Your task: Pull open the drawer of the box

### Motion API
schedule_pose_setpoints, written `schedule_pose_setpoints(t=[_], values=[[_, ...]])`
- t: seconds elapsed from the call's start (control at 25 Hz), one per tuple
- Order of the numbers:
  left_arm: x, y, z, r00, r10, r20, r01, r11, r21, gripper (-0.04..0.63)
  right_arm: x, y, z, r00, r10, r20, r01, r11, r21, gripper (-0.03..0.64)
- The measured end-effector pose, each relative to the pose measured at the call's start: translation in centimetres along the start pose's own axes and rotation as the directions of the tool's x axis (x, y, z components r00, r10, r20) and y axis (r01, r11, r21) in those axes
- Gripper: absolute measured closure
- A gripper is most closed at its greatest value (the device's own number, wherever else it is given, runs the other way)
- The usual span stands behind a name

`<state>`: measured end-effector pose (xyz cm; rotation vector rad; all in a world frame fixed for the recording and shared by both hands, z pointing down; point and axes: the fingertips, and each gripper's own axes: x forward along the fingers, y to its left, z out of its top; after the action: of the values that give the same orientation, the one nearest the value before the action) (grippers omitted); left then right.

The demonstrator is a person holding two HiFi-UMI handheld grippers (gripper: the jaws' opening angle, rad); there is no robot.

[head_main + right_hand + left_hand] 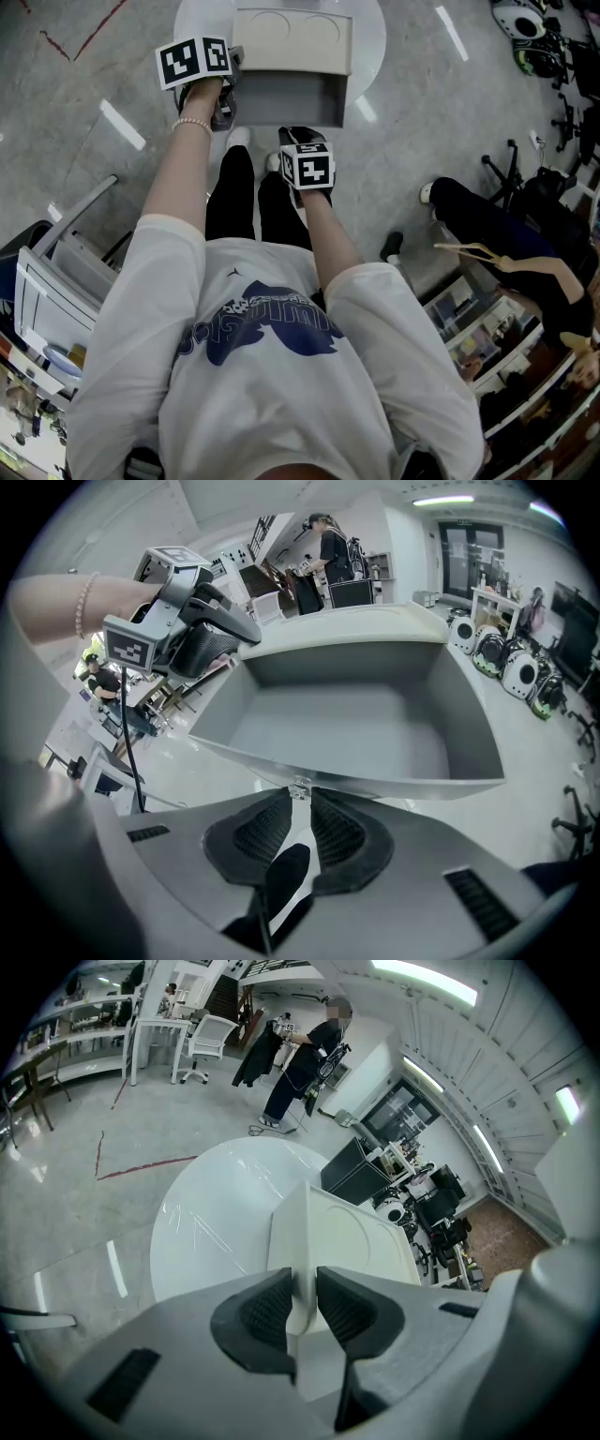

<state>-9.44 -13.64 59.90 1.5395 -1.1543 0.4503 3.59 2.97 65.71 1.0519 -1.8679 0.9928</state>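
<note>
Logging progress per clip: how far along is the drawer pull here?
Done: the drawer stands well out of the box, its grey inside bare. In hand: left claw clamps the box's corner, right claw pinches the drawer's knob. Remaining: perhaps a last bit of pull, then release.

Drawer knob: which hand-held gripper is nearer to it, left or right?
Right. The right hand-held gripper pinches the knob on the front of the drawer; the left hand-held gripper clamps a corner of the box, away from the knob.
</note>
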Motion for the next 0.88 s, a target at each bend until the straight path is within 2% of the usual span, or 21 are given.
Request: schedule_pose_setpoints(t=[0.36,0.52,0.64,0.76,0.88], values=[[0.0,-0.5,0.1,1.000,0.009,0.009,-0.009,1.000,0.009,0.505,-0.4,-0.3,0.2,1.000,0.005,0.015,-0.005,1.000,0.011,0.545],[-0.3,-0.6,0.2,1.000,0.020,0.018,-0.020,0.999,0.025,0.505,-1.2,0.4,0.2,0.996,0.090,0.016,-0.091,0.994,0.067,0.460],[-0.5,-0.6,0.2,0.999,0.025,0.024,-0.026,0.999,0.047,0.505,-2.4,0.8,0.2,0.986,0.166,0.019,-0.167,0.976,0.142,0.449],[-0.9,-0.8,-0.4,1.000,0.018,0.016,-0.020,0.996,0.083,0.500,-4.5,0.5,0.8,0.977,0.208,0.048,-0.213,0.952,0.219,0.448],[-2.5,-0.9,-0.4,0.998,0.005,0.057,-0.009,0.997,0.076,0.499,-7.1,0.4,2.3,0.963,0.254,0.088,-0.269,0.925,0.270,0.448]])
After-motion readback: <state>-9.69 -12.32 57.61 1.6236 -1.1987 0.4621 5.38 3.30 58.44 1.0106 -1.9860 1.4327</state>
